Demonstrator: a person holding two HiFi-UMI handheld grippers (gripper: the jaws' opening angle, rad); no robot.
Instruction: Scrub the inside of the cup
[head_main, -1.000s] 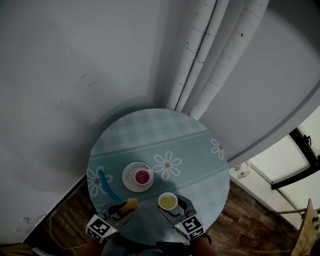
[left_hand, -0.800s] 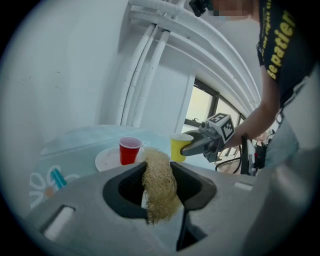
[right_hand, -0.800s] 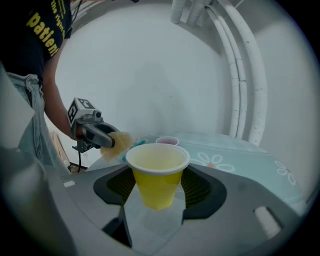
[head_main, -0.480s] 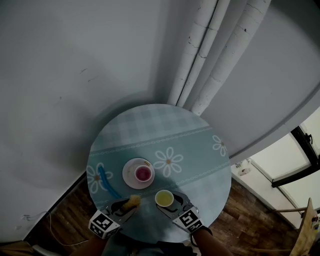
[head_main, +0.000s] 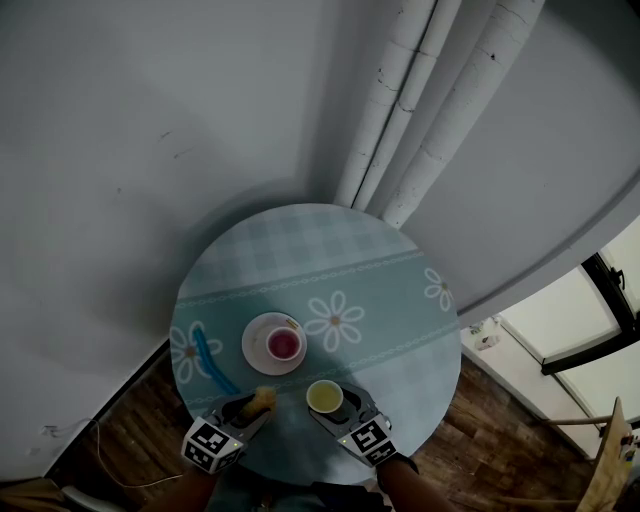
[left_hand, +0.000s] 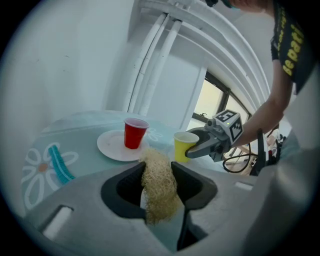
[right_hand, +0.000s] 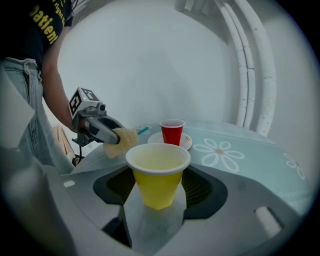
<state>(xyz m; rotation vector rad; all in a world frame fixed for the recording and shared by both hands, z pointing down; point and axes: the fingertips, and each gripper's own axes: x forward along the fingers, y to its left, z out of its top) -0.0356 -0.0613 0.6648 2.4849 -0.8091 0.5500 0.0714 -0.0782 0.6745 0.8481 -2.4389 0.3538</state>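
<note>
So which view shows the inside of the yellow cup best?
The right gripper view: the yellow cup sits close, its inner wall visible over the rim. The head view shows the cup small, from above; the left gripper view shows only its outer wall.

Blocked just ahead of the left tongs (head_main: 258, 402) by a red cup (head_main: 284, 344) on its white plate (head_main: 256, 357). To their left, a blue brush (head_main: 208, 362) flat on the desk (head_main: 330, 260). Bare desk ahead and right of the right tongs (head_main: 325, 400). Small gap between the two tongs. Pipes (head_main: 420, 130) behind the far edge.

Yellow cup (right_hand: 157, 182) — daisy-patterned teal table (head_main: 300, 250)
</note>
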